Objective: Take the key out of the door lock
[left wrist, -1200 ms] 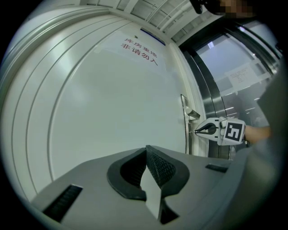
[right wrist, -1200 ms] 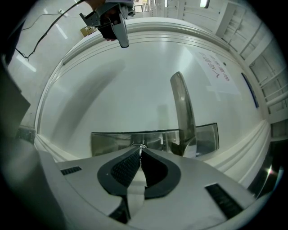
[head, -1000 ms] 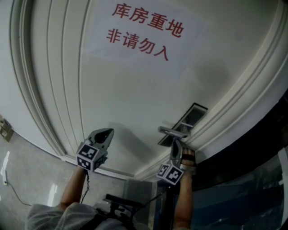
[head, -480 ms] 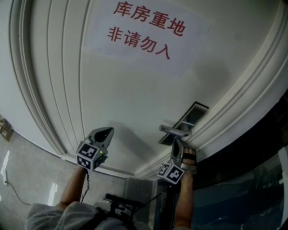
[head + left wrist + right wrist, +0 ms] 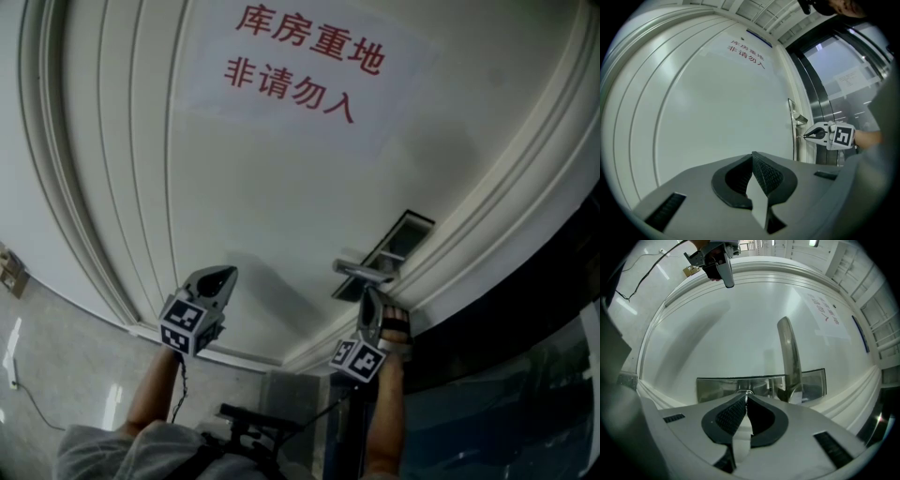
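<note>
Key (image 5: pixel 746 392): not yet out, seated in the steel lock plate (image 5: pixel 717 387) on the white door (image 5: pixel 281 206), near the root of the lever handle (image 5: pixel 787 352). Only a small bright head showing, right at the tips of the right gripper (image 5: pixel 746 396). Clamped on that head, pads all but together, nothing else between them. Taken at the very tips, probably to stay clear of handle and plate and to leave a straight line for drawing the blade out. Squared up to the door, pointing level at the plate, hand directly behind, forearm reaching in from low in the head view. Looks poised for a pull straight back rather than a twist. No telling from here whether the blade is turned to its release position.

Left gripper (image 5: pixel 214 281): well apart, off to the left, aimed level at the bare door panel, touching nothing. Jaws together, empty. Parked out of the way, likely because one hand is enough for this. Above both, a paper sign (image 5: pixel 300 66) with red characters.
</note>
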A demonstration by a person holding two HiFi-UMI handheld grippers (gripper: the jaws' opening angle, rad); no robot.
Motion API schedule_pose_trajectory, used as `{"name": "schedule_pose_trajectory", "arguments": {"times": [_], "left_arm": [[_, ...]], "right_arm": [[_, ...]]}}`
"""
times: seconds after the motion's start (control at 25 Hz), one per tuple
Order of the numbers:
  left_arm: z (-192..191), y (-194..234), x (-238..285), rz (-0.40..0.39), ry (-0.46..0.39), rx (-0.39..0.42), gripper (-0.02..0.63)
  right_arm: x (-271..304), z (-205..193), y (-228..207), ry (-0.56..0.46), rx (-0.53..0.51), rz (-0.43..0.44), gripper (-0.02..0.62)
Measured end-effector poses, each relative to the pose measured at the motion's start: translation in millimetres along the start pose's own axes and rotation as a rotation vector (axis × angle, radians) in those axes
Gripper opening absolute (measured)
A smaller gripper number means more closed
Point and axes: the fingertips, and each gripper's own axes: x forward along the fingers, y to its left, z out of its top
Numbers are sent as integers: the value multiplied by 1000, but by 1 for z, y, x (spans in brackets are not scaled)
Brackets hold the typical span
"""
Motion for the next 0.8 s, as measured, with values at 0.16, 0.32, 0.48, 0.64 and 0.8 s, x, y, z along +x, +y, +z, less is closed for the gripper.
{"name": "schedule_pose_trajectory", "arguments": {"times": [0.16,0.32,0.48,0.64,0.8], "left_arm": [[0,2,-3,7,-1,-4,7],[1,3,-6,4,1,2,8],[3,4,-7,5,-3,5,6],[3,3,-9,7,-3,7,7],[3,5,-11,11,-3,8,6]], "right_arm": [[0,0,-2,8,-13,-4,20],[-2,-1,-3,11,-7,-12,20],[-2,1,-2,8,-1,-15,20],[-3,-1,0,14,-6,-7,20],[-4,-1,0,7,4,-12,20]]}}
